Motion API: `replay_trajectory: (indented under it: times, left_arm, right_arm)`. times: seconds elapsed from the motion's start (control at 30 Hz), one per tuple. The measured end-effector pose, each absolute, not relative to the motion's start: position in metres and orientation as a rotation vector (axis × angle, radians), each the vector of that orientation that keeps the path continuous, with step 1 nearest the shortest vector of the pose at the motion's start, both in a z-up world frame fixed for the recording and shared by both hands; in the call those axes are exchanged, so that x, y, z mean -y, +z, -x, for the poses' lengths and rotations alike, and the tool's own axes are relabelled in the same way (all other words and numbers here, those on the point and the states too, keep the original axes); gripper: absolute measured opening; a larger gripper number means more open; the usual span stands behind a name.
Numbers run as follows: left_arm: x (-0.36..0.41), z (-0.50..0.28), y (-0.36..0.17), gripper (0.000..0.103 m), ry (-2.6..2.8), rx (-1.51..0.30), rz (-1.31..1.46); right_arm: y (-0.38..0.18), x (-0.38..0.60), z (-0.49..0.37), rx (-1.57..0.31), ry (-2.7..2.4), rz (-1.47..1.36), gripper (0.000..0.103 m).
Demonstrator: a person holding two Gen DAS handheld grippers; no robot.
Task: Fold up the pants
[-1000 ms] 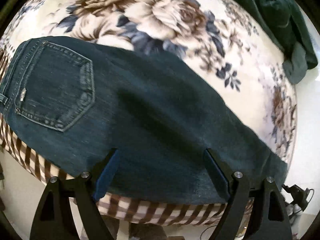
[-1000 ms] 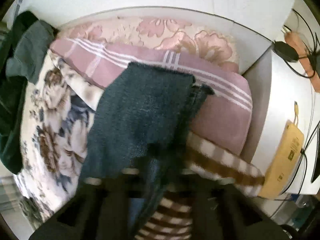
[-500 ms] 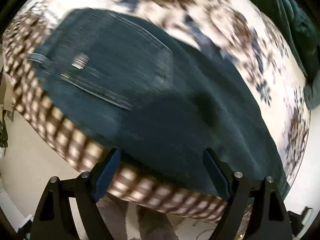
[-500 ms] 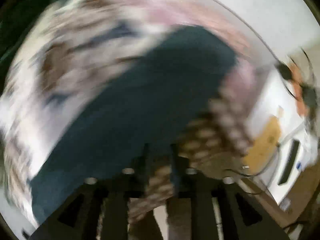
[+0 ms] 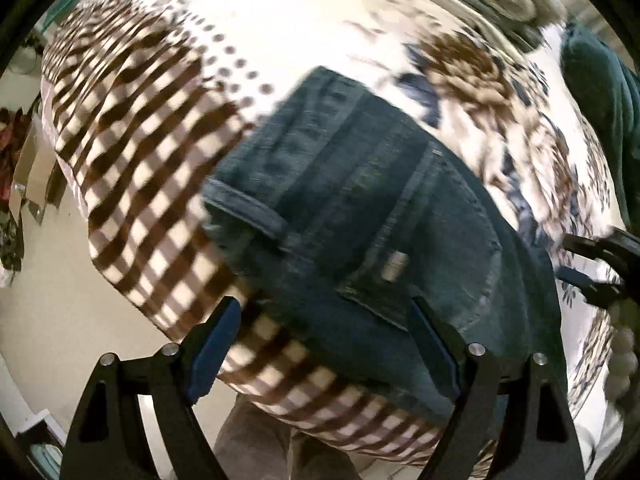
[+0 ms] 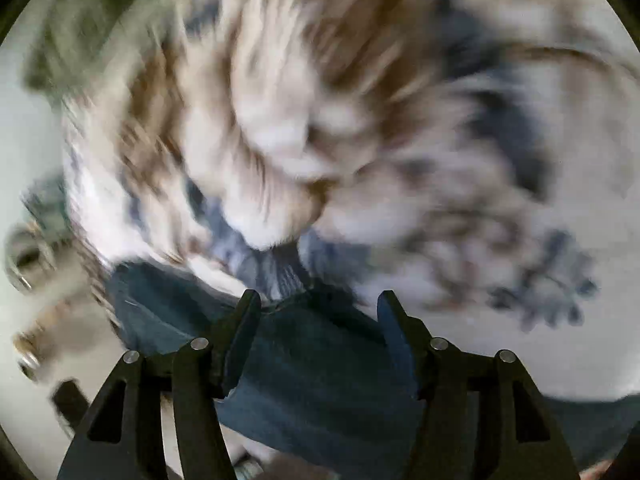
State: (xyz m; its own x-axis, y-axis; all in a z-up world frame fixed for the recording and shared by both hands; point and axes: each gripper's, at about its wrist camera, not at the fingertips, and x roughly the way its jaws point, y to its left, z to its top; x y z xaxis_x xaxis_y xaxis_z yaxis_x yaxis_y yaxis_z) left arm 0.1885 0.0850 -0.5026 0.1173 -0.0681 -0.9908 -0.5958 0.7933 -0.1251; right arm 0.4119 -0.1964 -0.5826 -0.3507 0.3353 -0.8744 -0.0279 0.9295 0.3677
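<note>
Dark denim jeans [image 5: 360,216] lying on a floral bedspread [image 5: 480,80]
Left gripper [image 5: 324,344] and right gripper [image 6: 318,316] are both hovering spread; right view is blurring everything.

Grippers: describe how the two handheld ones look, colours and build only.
The left gripper and the right gripper look alike: black angular frames with triangular cut-outs, silver round bolt heads at the joints, and dark blue flat pads lining the jaws. No cables, markings or sleeves are visible on either.
</note>
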Motion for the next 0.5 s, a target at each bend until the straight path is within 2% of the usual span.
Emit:
replay_trajectory:
  times: [0.03,0.17,0.2,0.3,0.4,0.43,0.47,0.5]
  left_arm:
    - [-0.091,-0.186,-0.505,0.084,0.42,-1.428,0.589]
    - [-0.103,-0.185,-0.513,0.084,0.423,-1.45,0.622]
    - [-0.107,-0.184,-0.515,0.084,0.425,-1.452,0.632]
    - [-0.118,-0.18,-0.518,0.084,0.434,-1.46,0.647]
    - [-0.125,-0.181,-0.519,0.084,0.433,-1.46,0.664]
    - [-0.127,-0.182,-0.518,0.084,0.43,-1.458,0.671]
    - [-0.128,-0.183,-0.516,0.084,0.429,-1.453,0.671]
    - [-0.128,-0.183,-0.513,0.084,0.426,-1.446,0.668]
  right_arm:
    - [-0.585,0.186,-0.414,-1.905,0.373,-0.19,0.014]
    - [-0.567,0.191,-0.412,-1.837,0.303,-0.141,0.009]
    - [-0.563,0.197,-0.414,-1.82,0.282,-0.164,0.0]
    - [-0.541,0.228,-0.437,-1.666,0.137,-0.166,0.0]
    - [-0.543,0.256,-0.448,-1.716,0.198,-0.421,0.001]
    - [-0.539,0.261,-0.447,-1.728,0.244,-0.453,0.003]
    - [-0.531,0.266,-0.44,-1.733,0.27,-0.443,0.019]
    - [-0.522,0.273,-0.425,-1.745,0.28,-0.422,0.042]
